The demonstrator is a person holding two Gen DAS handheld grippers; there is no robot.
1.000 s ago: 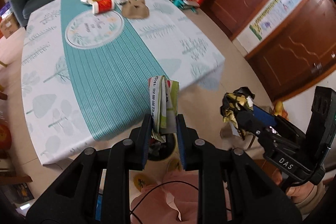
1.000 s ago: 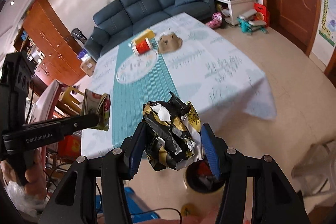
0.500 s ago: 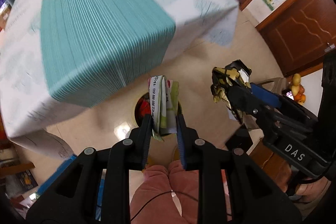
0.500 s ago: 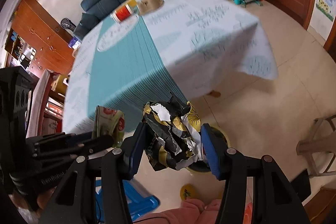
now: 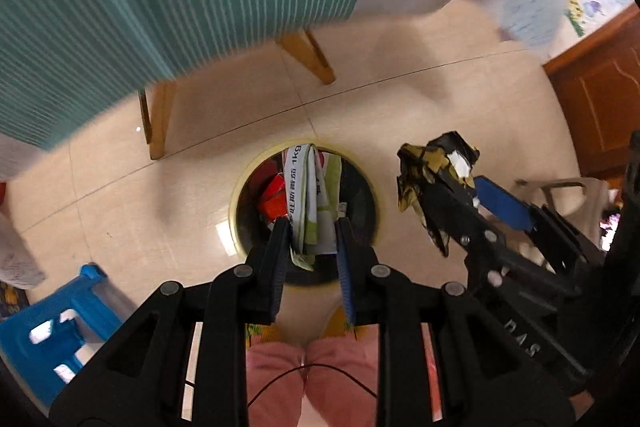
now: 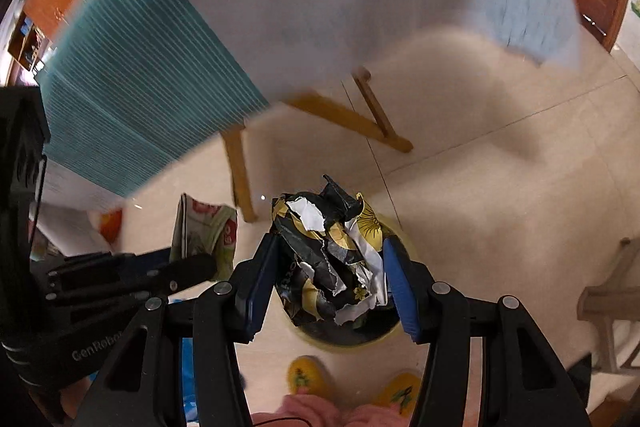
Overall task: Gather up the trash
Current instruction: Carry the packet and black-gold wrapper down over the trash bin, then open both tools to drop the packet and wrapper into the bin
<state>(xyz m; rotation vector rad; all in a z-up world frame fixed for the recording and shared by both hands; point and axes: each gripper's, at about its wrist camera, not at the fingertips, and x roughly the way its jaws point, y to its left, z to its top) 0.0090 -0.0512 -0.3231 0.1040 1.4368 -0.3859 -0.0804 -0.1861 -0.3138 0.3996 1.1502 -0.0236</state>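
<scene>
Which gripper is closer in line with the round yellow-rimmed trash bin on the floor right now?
Left. The left gripper holds its folded printed wrapper directly above the bin; the right gripper, clamping crumpled black-and-gold paper, sits off to its side.

The right hand-held gripper (image 6: 328, 267) pinches a crumpled black-and-gold wrapper (image 6: 332, 263) directly above the yellow-rimmed trash bin (image 6: 348, 337) on the floor. Left of the bin, the left hand-held gripper (image 6: 208, 267) holds a folded packet (image 6: 202, 231) — beyond the bin hangs the worktop's blurred teal-striped cloth (image 6: 132, 107).
</scene>
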